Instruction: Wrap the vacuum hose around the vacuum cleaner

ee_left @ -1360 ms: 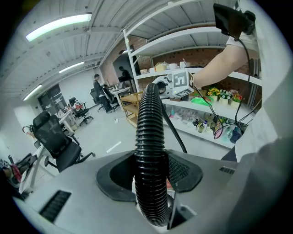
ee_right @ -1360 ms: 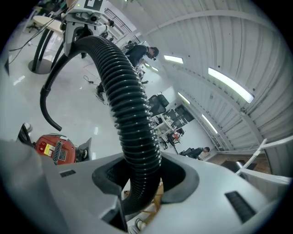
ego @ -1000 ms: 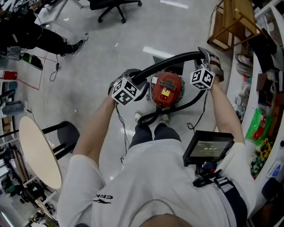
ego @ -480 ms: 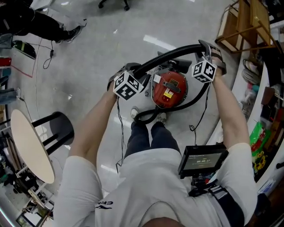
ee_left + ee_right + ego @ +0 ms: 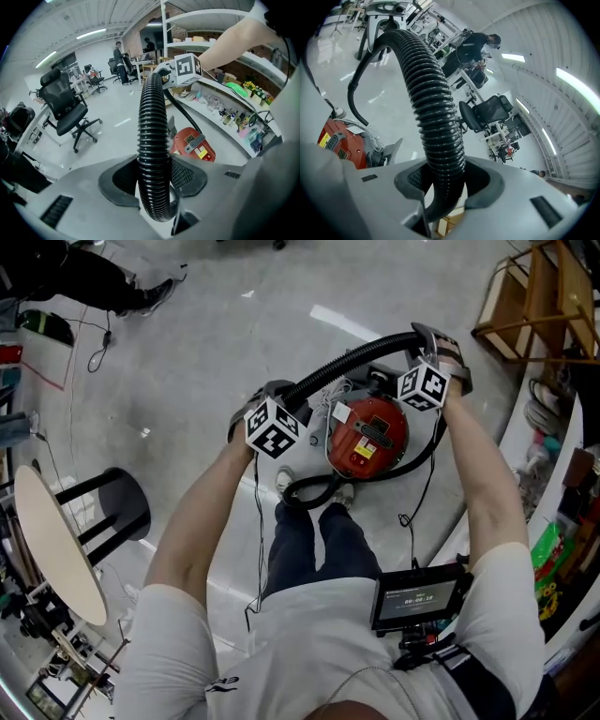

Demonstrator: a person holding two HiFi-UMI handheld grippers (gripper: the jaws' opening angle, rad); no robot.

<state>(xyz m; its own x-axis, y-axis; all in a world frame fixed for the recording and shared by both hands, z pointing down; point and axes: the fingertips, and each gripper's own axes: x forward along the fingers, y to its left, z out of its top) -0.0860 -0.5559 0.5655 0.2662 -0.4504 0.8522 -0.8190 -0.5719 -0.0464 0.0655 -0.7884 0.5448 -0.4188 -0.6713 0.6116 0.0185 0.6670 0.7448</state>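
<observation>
Right under the head camera, a small screen [image 5: 419, 596] is hanging off the person's chest, and both bare arms are reaching forward and down toward the floor.

The left gripper [image 5: 272, 409] is clamping the hose [image 5: 356, 362]. In its own view, the left gripper [image 5: 152, 187] is pressing its pads against both sides of the black ribbed hose [image 5: 152, 140], so it's pinching it for real, not just framing it. The right gripper [image 5: 433, 348] is doing the same further along. In its view, the right gripper [image 5: 445, 187] is squeezing the hose [image 5: 433, 117], which is rising up out of its jaws.

Between the two grippers the hose is arching over the far side of the vacuum cleaner [image 5: 367, 435]. That's a round red thing sitting on the grey floor just past the person's shoes [image 5: 286, 482]. A thinner black stretch is dropping from the right gripper, curving round the right and near sides of the vacuum and ending in a loop beside the shoes. The red body is also showing in the left gripper view [image 5: 194, 145] and the right gripper view [image 5: 340, 143].

Off to the left, a black stool [image 5: 117, 512] is standing by a pale round tabletop [image 5: 52, 549]. Further out, an office chair [image 5: 65, 110] is sitting on the open floor, and cluttered shelves [image 5: 225, 93] are running along the right side.
</observation>
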